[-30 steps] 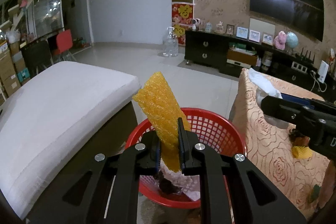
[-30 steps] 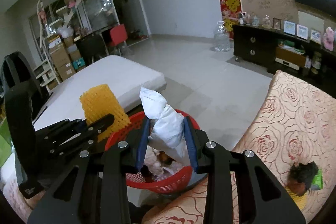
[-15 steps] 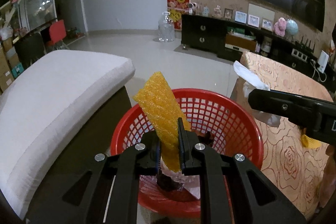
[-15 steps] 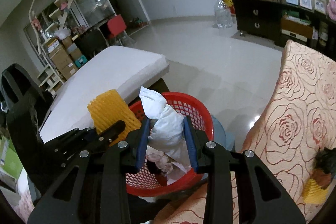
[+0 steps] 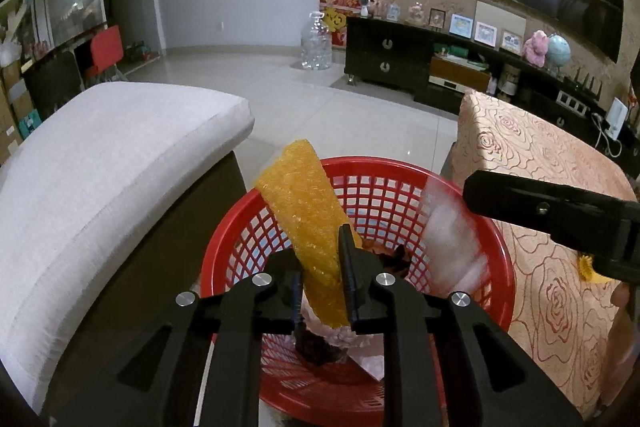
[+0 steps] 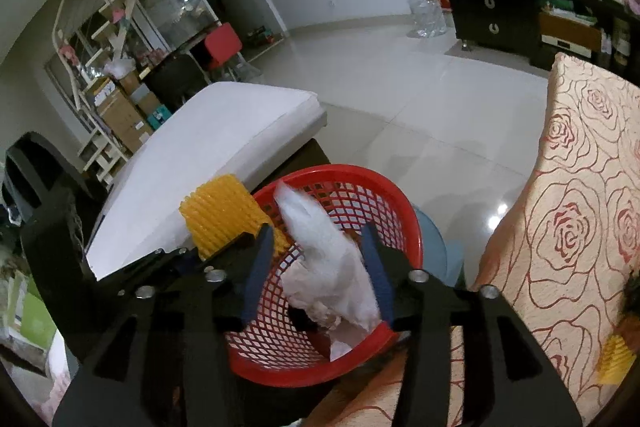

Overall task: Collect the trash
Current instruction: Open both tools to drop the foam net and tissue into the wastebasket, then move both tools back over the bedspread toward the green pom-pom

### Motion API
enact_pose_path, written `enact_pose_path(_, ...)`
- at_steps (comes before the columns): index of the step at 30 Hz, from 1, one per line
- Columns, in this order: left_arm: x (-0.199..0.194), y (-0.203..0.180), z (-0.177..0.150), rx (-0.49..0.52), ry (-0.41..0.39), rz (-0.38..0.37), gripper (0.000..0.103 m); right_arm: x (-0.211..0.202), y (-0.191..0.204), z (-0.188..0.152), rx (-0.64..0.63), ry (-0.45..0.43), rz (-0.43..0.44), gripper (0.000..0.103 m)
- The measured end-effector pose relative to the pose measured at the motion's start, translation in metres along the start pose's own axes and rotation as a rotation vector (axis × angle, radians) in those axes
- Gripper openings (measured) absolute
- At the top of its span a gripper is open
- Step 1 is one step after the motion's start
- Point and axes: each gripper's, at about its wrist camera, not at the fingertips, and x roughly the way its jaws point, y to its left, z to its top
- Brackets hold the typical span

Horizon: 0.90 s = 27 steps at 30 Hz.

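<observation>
Left gripper clamped on yellow foam net, standing up over red basket. Right gripper with jaws apart, white tissue wad loose between them, blurred, above the basket. Only from the left wrist: dark scraps inside the basket, right gripper at 3 o'clock. Only from the right wrist: second yellow piece on rose-pattern cloth, at 4 o'clock.

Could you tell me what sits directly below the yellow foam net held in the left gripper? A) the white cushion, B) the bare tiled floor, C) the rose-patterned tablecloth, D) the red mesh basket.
D: the yellow foam net, pinched in the left gripper, hangs over the open red mesh basket.
</observation>
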Motion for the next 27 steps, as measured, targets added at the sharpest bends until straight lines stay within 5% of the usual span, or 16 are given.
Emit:
enact_pose_path(11,-0.006,0.004,0.000,-0.012,-0.044,-0.009,0.071,-0.021,-0.008,0.003,0.024,-0.046,-0.014,0.054)
enact_pose_path(27,-0.019,0.006,-0.002,-0.034,-0.102,-0.027,0.081,-0.065,-0.024,-0.003,0.003,-0.157,-0.175,0.068)
